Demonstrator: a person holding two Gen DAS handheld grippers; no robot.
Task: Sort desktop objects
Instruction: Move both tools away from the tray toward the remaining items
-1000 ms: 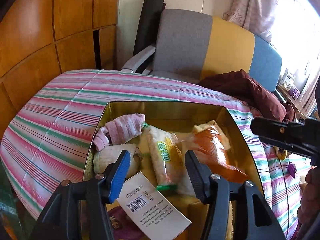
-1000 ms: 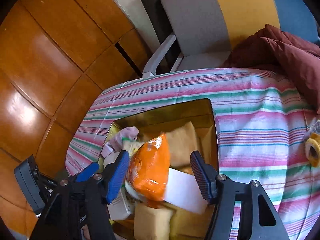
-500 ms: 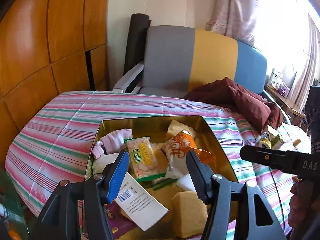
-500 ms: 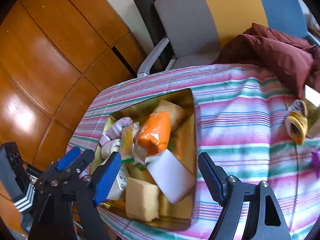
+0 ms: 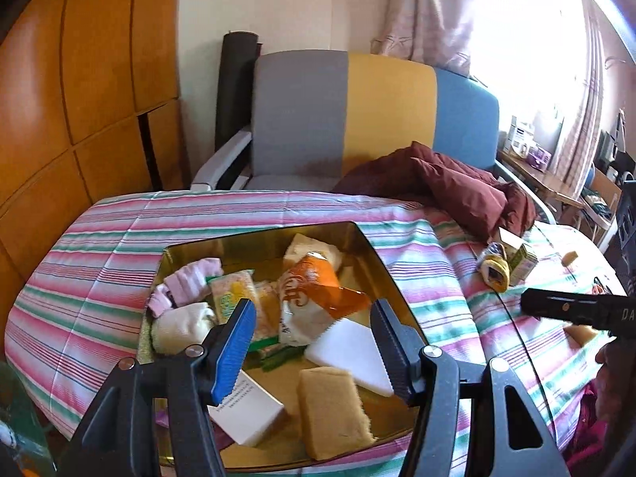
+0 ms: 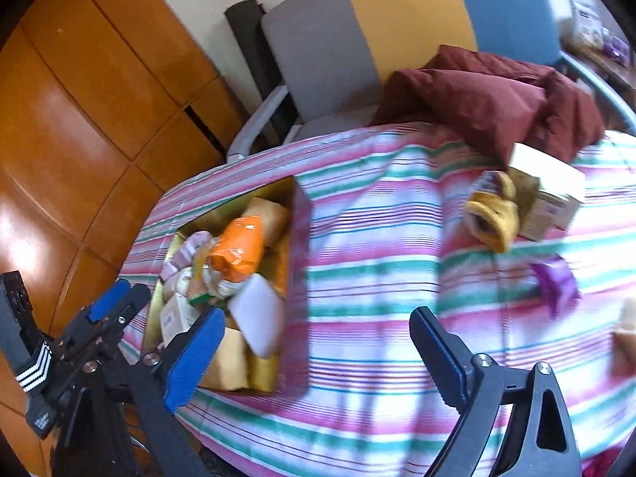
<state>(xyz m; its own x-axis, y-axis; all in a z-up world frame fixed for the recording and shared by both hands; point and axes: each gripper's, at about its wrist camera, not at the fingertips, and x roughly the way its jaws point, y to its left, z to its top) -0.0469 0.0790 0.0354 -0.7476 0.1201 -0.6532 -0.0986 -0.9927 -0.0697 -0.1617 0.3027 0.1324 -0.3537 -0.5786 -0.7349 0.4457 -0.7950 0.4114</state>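
A gold box (image 5: pixel 397 284) (image 6: pixel 300 214) sits on the striped tablecloth and holds an orange snack bag (image 5: pixel 318 282) (image 6: pixel 238 250), a white sponge block (image 5: pixel 349 351), a tan sponge (image 5: pixel 332 413), socks (image 5: pixel 190 282), a green-label packet (image 5: pixel 232 294) and a white carton (image 5: pixel 248 411). My left gripper (image 5: pixel 314 351) is open and empty above the box's near side. My right gripper (image 6: pixel 318 361) is open and empty above the cloth, right of the box. A yellow sock (image 6: pixel 495 216), a white carton (image 6: pixel 552 198) and a purple wrapper (image 6: pixel 556 286) lie on the cloth to the right.
A grey, yellow and blue chair (image 5: pixel 357 115) stands behind the table with a maroon jacket (image 5: pixel 449 190) spilling onto the cloth. Wooden panels (image 5: pixel 79 79) line the left. A tan piece (image 6: pixel 626 338) lies at the far right edge.
The orange snack bag was between my right gripper's jaws a second ago and now lies in the box. Both grippers have pulled back; the right one has swung to the right over the cloth.
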